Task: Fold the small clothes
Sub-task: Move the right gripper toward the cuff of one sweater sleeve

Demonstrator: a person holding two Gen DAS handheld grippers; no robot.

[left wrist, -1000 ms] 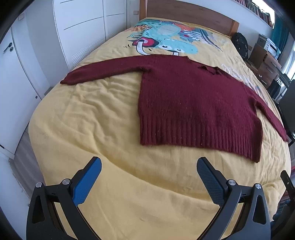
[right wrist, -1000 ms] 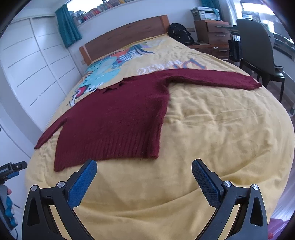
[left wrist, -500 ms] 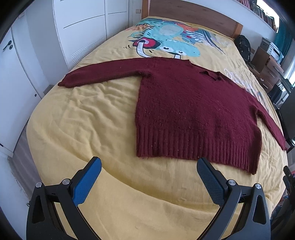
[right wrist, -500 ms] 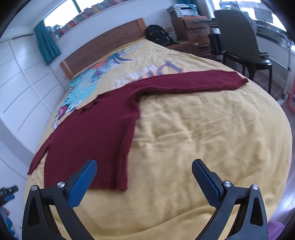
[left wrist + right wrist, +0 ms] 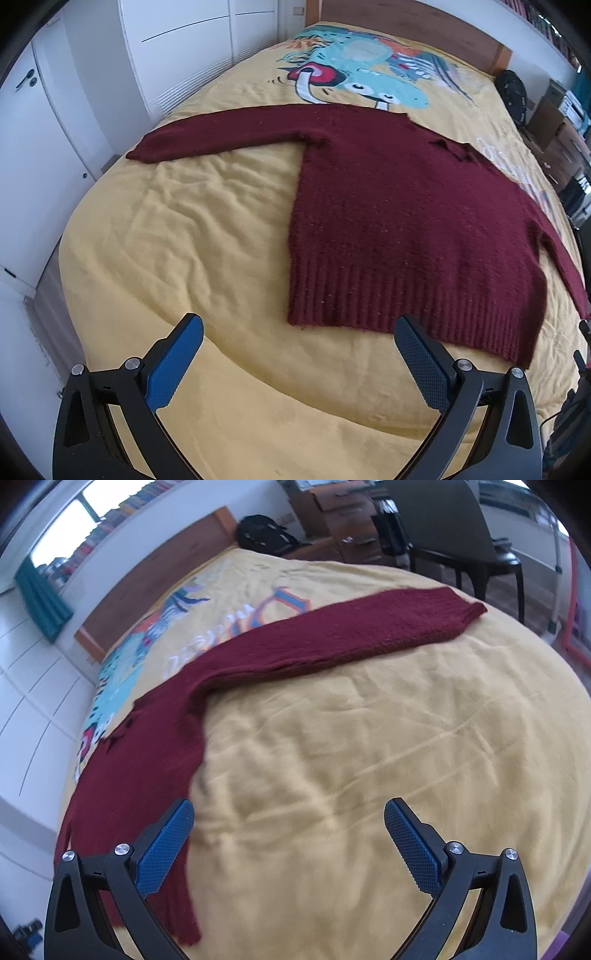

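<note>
We see the maroon sweater (image 5: 402,225) spread flat on the yellow bed cover (image 5: 192,236), sleeves outstretched, probably laid ready for folding. Our left gripper (image 5: 298,354) and right gripper (image 5: 289,830) hover with fingers spread wide, holding nothing.

Sweater's (image 5: 406,221) far sleeve end cut off at the left view's right edge; right view motion-blurred.
</note>
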